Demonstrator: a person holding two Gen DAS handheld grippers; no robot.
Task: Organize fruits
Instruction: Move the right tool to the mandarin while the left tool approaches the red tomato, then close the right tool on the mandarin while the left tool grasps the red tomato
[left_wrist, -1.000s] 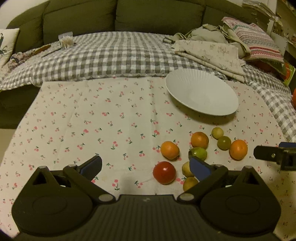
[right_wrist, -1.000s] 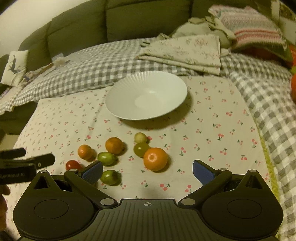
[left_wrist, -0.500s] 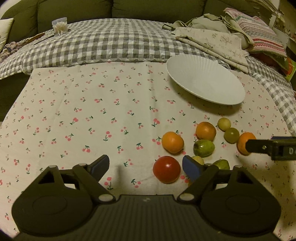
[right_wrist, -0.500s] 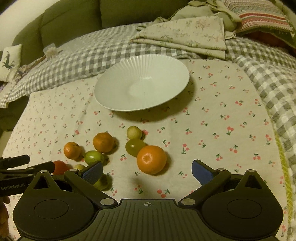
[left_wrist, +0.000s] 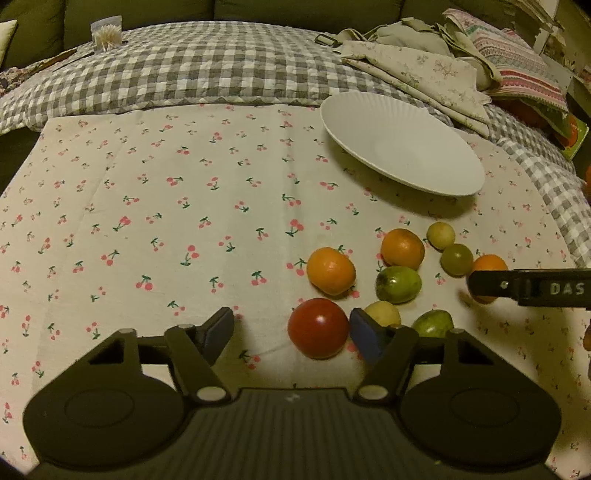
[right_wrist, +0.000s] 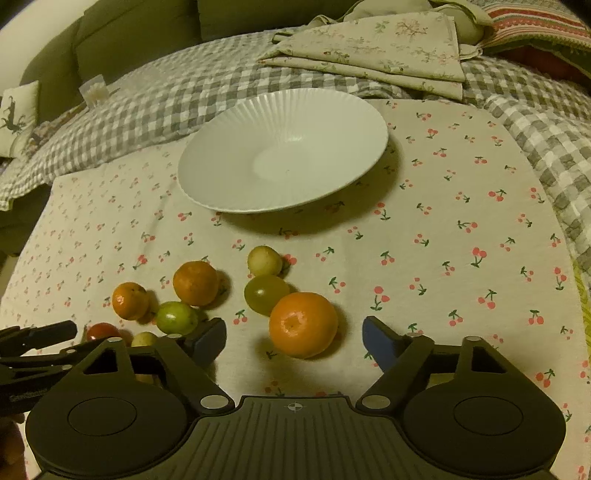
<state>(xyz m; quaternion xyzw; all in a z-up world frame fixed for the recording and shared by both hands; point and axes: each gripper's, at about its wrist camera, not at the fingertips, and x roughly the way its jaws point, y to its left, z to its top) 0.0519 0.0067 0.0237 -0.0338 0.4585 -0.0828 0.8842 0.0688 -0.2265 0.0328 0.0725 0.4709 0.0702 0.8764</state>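
Closing on round fruit, lower frame.
Left tool (left_wrist: 291, 330) narrowing around soft tomato (left_wrist: 318, 328); right tool (right_wrist: 294, 336) narrowing around firm tangerine (right_wrist: 303, 324), not yet pinching.

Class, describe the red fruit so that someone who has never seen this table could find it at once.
Start at the white plate on the cherry-print cloth; a cluster of small fruits lies on the cloth nearer the camera. The red fruit is the nearest on the cluster's left edge. It alone is red and glossy; its neighbours are orange, green or yellowish.

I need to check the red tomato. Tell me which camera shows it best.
The left wrist view: the red tomato sits whole and close. The right wrist view shows only its top, behind the gripper body.
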